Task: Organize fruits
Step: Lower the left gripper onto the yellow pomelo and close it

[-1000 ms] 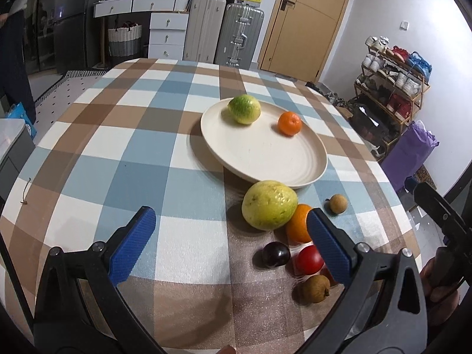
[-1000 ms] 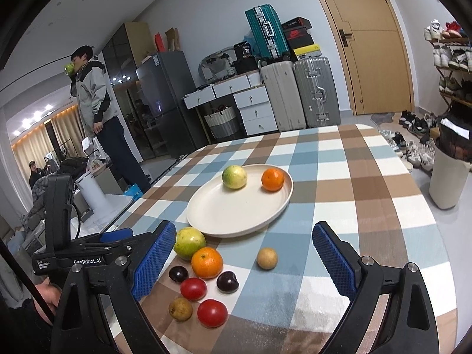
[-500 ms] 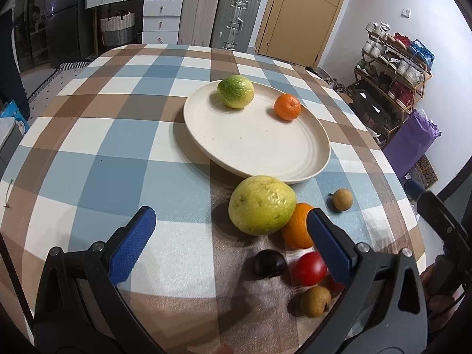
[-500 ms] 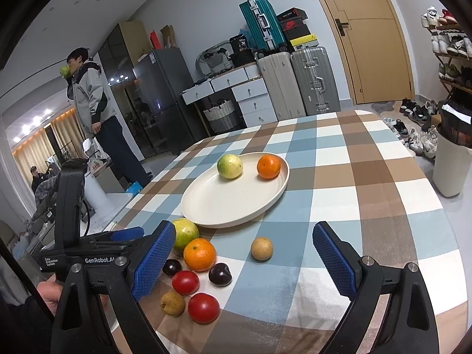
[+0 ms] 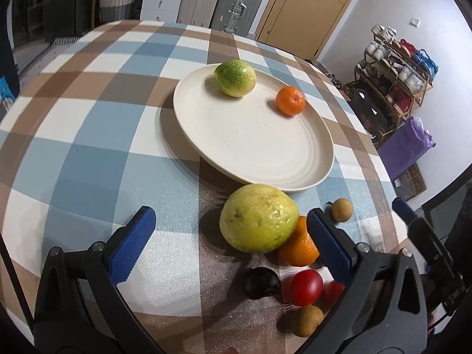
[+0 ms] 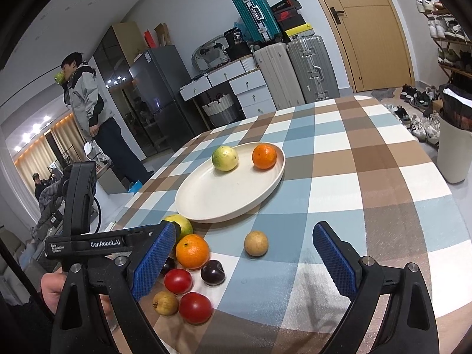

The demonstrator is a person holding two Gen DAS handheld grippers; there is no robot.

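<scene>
A cream plate (image 5: 259, 159) (image 6: 206, 203) holds a green-yellow fruit (image 5: 235, 78) (image 6: 224, 158) and a small orange (image 5: 290, 101) (image 6: 264, 156). In front of it lies a cluster: a large yellow-green fruit (image 5: 258, 217) (image 6: 184, 224), an orange (image 5: 299, 249) (image 6: 192, 251), dark plums (image 5: 261, 282) (image 6: 212, 272), red tomatoes (image 5: 303, 287) (image 6: 195, 307) and small brown fruits (image 5: 341, 209) (image 6: 256, 243). My left gripper (image 5: 233, 244) is open, its jaws either side of the large fruit, just short of it. My right gripper (image 6: 247, 262) is open and empty above the cluster's right side.
The round table wears a blue, brown and white checked cloth (image 5: 88, 124). Suitcases (image 6: 295, 70), drawers and a door stand beyond. A shoe rack (image 5: 395, 79) is to the right. A person (image 6: 88, 112) stands left of the table. A white bin (image 6: 454, 150) stands at the table's right.
My left gripper has moved forward and lower towards the large yellow-green fruit, which now sits nearly between its jaws. My right gripper has edged closer to the fruit cluster.
</scene>
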